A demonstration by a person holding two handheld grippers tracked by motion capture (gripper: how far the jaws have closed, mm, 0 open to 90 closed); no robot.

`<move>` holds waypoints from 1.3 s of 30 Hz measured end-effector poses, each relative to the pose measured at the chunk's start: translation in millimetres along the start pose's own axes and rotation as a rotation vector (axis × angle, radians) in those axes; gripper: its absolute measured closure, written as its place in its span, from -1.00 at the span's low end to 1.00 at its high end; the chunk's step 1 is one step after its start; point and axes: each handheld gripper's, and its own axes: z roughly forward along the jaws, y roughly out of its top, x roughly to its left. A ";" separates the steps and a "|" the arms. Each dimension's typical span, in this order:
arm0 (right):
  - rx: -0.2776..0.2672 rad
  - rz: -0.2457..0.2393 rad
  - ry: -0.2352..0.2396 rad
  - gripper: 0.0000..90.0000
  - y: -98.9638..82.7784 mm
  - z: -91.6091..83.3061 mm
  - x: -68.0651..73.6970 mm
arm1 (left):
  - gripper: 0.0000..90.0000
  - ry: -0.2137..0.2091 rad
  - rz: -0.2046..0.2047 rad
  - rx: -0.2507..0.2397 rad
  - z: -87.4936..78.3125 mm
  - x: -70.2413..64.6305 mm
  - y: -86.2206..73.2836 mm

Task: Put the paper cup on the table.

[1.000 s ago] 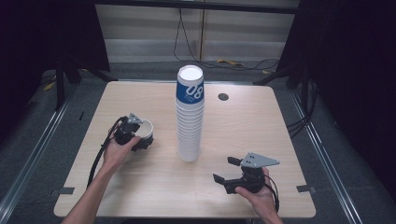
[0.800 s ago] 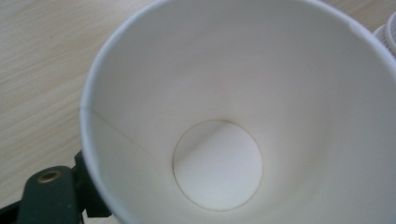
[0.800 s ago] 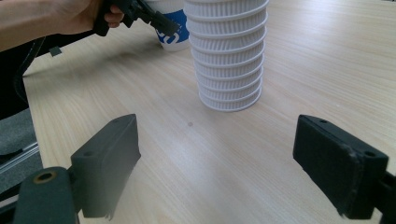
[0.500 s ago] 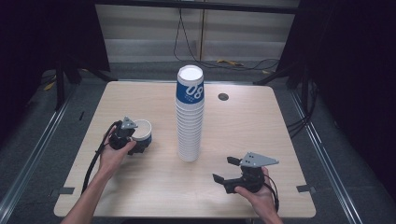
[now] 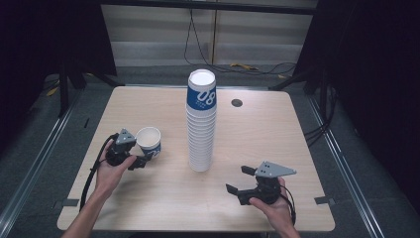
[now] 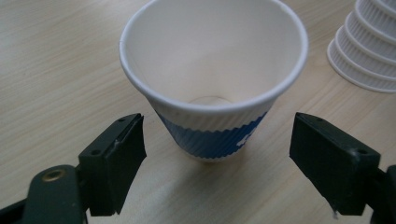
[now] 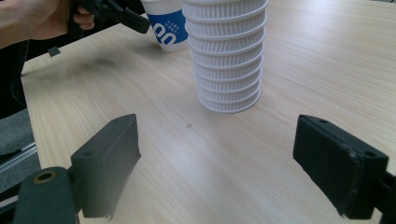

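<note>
High view: single cup [image 5: 149, 140] stands upright near the table's [image 5: 148, 208] left edge, left gripper [image 5: 143, 159] drawn back beside it.

Left gripper view: jaws, just narrowing, flank the cup [image 6: 212, 79] untouched; apparently released.

Right gripper view: right gripper [image 7: 233, 158] gapes wide, empty, facing the cup stack [image 7: 227, 51].

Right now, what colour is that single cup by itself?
The single cup is white with a ribbed blue band, clearest in the left gripper view.

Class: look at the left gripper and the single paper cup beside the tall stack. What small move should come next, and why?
Probably draw the left gripper back from the single cup. The cup stands upright on the table, apart from the stack. The jaws flank it without touching; they have just been closing, so a fresh grip is also possible.
</note>
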 end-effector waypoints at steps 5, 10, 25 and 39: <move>0.001 0.001 -0.003 -0.68 -0.4 -0.1 0.2 | -0.55 -0.010 0.025 -0.036 -15.9 -11.4 -4.5; 0.007 0.008 -0.006 -0.68 -1.3 0.5 -0.4 | -0.52 -0.041 0.015 -0.080 -29.8 -15.4 -9.4; 0.013 0.019 -0.021 -0.67 -3.7 2.0 -2.3 | -0.52 -0.096 -0.035 -0.125 -58.6 -48.9 -40.2; 0.020 0.020 -0.023 -0.67 -8.1 2.8 -0.9 | -0.52 -0.215 -0.079 -0.200 -68.4 -79.7 -55.7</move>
